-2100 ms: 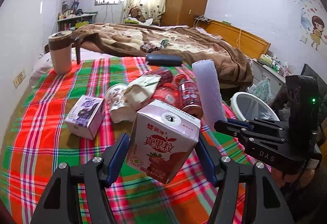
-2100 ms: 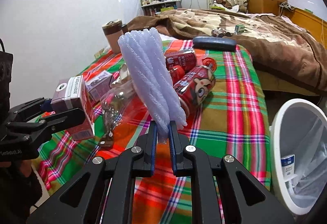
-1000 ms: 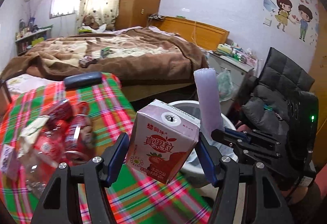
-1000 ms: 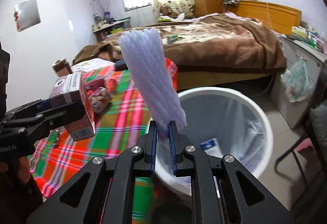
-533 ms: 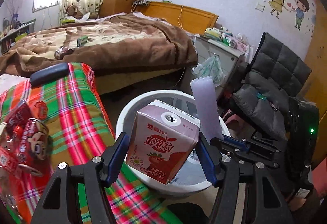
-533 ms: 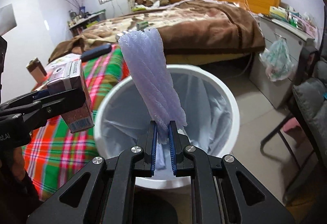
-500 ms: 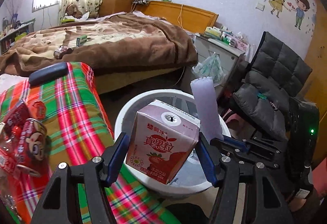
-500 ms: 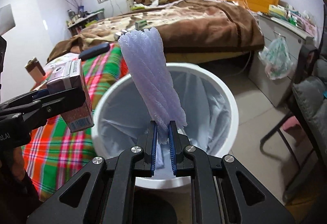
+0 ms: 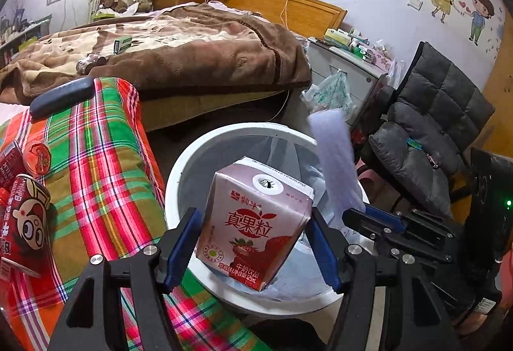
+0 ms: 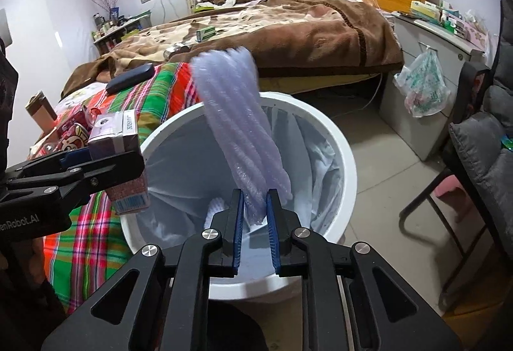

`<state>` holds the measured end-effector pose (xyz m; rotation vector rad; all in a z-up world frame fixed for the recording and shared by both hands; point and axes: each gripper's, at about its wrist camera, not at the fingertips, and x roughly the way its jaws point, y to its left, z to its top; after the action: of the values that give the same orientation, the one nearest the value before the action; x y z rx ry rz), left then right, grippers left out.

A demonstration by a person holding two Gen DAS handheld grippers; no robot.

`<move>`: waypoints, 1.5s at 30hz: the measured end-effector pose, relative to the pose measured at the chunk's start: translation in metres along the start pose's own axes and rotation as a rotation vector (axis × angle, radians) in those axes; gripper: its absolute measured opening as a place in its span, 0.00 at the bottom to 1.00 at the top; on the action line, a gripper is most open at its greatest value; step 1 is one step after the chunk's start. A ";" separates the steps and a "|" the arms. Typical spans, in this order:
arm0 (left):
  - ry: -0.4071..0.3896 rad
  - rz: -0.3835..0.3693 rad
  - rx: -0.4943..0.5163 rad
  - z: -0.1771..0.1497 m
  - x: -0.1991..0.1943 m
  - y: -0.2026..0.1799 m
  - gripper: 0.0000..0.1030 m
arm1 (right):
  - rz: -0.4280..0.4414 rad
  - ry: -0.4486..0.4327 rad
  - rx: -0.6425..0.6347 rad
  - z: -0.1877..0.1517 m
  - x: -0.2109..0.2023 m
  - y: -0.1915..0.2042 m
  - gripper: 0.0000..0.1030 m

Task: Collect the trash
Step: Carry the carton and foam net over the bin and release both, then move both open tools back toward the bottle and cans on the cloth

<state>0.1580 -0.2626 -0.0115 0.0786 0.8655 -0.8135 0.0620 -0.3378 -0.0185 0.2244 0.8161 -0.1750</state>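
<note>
My left gripper point(image 9: 255, 242) is shut on a pink strawberry milk carton point(image 9: 256, 224) and holds it above the near rim of the white trash bin point(image 9: 179, 165). The carton also shows in the right wrist view point(image 10: 120, 155). My right gripper point(image 10: 255, 216) has its jaws parted a little around the lower end of a pale purple foam sleeve point(image 10: 237, 126), which is blurred and tilts left over the bin point(image 10: 343, 142). The sleeve also shows in the left wrist view point(image 9: 333, 158), beside the right gripper point(image 9: 368, 216).
The plaid-covered table point(image 9: 96, 165) lies left of the bin with red cans point(image 9: 22, 222) and a dark case point(image 9: 61, 96). A bed with a brown blanket point(image 9: 192, 56) is behind. A grey chair point(image 9: 433, 133) and a cabinet with a hanging bag point(image 10: 423, 88) stand to the right.
Both grippers swung from over the table to above the bin. The right jaws have just parted and the foam sleeve is tilting and slipping. The left gripper still clamps the carton.
</note>
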 end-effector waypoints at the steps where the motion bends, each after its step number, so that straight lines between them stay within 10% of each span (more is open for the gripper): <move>1: -0.002 0.001 0.003 0.000 0.000 -0.001 0.65 | -0.006 -0.004 -0.002 0.000 0.000 0.000 0.24; 4: -0.010 -0.001 0.013 0.000 -0.002 -0.003 0.70 | -0.011 -0.009 -0.001 0.001 -0.001 -0.001 0.41; 23: -0.086 0.025 -0.020 -0.009 -0.053 0.014 0.70 | 0.011 -0.067 -0.015 0.004 -0.019 0.019 0.41; 45: -0.216 0.267 -0.202 -0.064 -0.160 0.128 0.70 | 0.173 -0.077 -0.079 0.008 -0.011 0.099 0.50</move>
<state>0.1418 -0.0525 0.0263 -0.0699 0.7095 -0.4722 0.0841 -0.2443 0.0081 0.2113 0.7216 0.0114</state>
